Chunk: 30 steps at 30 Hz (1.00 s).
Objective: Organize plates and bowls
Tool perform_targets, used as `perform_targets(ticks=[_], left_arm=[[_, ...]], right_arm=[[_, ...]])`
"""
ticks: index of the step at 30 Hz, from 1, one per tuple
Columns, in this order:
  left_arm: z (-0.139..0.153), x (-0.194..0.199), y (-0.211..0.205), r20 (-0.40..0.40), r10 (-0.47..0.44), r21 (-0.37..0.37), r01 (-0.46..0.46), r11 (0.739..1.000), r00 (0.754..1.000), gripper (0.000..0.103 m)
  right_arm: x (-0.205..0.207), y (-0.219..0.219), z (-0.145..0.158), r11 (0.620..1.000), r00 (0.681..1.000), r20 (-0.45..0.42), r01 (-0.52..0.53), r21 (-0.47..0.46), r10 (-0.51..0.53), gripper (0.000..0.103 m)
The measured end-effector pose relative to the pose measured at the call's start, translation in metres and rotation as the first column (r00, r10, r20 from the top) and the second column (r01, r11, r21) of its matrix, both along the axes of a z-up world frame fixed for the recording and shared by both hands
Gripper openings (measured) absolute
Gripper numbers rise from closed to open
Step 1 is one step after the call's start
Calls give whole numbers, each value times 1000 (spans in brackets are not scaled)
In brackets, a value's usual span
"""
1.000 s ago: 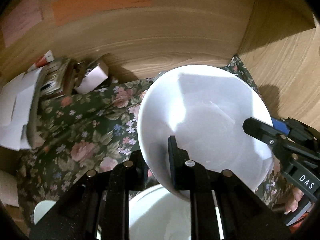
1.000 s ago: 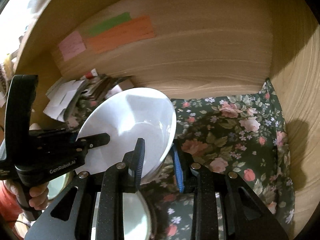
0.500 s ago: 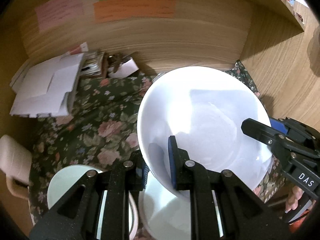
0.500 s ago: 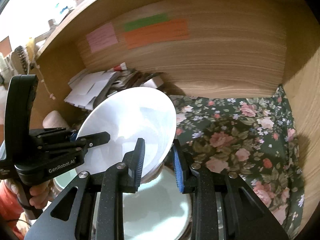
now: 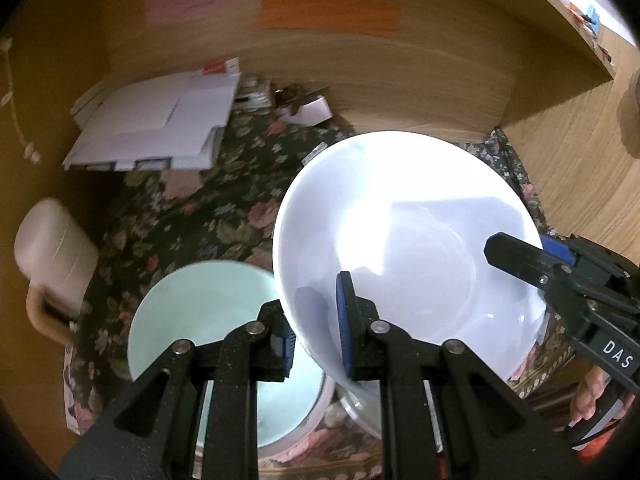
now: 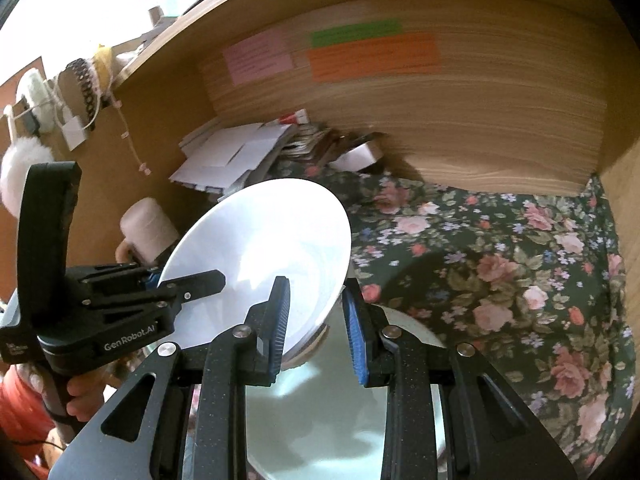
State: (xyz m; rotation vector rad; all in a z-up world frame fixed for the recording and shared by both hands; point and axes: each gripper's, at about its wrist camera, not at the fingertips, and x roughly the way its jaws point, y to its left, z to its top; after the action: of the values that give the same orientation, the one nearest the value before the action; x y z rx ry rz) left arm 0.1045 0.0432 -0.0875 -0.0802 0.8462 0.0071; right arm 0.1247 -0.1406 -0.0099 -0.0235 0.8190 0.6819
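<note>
A large white bowl (image 5: 404, 248) hangs tilted above the floral cloth, held by both grippers. My left gripper (image 5: 316, 332) is shut on its near-left rim, one blue pad inside and one outside. My right gripper (image 5: 532, 248) is shut on the bowl's right rim. In the right wrist view the white bowl (image 6: 272, 248) sits between the right gripper's (image 6: 316, 320) pads, with the left gripper (image 6: 184, 280) clamped on its far side. A pale green bowl (image 5: 208, 308) stands on the cloth just below and left. Another pale dish (image 6: 320, 420) lies beneath the held bowl.
Floral cloth (image 6: 500, 260) covers a wooden alcove floor. A cream mug (image 5: 52, 256) stands at the left wall. A stack of white papers (image 5: 160, 132) and a small white box (image 5: 308, 110) lie at the back. A hand (image 6: 86, 396) holds the left gripper's handle.
Both grippers have carried the white bowl leftward along the alcove. The pale green bowl and the cream mug have come into view below and to the left. Both grips are unchanged.
</note>
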Motion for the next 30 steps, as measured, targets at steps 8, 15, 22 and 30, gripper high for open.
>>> perform_targets(ticks=[8, 15, 22, 30], left_arm=[[-8, -23, 33, -12, 64, -14, -65, 998, 998, 17], [-19, -39, 60, -35, 117, -24, -118, 993, 993, 17], [-31, -50, 86, -58, 156, -36, -158, 987, 986, 17], [-46, -48, 98, -80, 175, -45, -179, 983, 981, 17]], right_arm=[[-12, 31, -11, 998, 998, -15, -57, 10, 57, 25], [-20, 57, -26, 995, 994, -45, -101, 13, 101, 25], [-21, 80, -43, 991, 988, -81, -132, -3, 131, 25], [-16, 90, -60, 990, 983, -127, -139, -18, 136, 25]])
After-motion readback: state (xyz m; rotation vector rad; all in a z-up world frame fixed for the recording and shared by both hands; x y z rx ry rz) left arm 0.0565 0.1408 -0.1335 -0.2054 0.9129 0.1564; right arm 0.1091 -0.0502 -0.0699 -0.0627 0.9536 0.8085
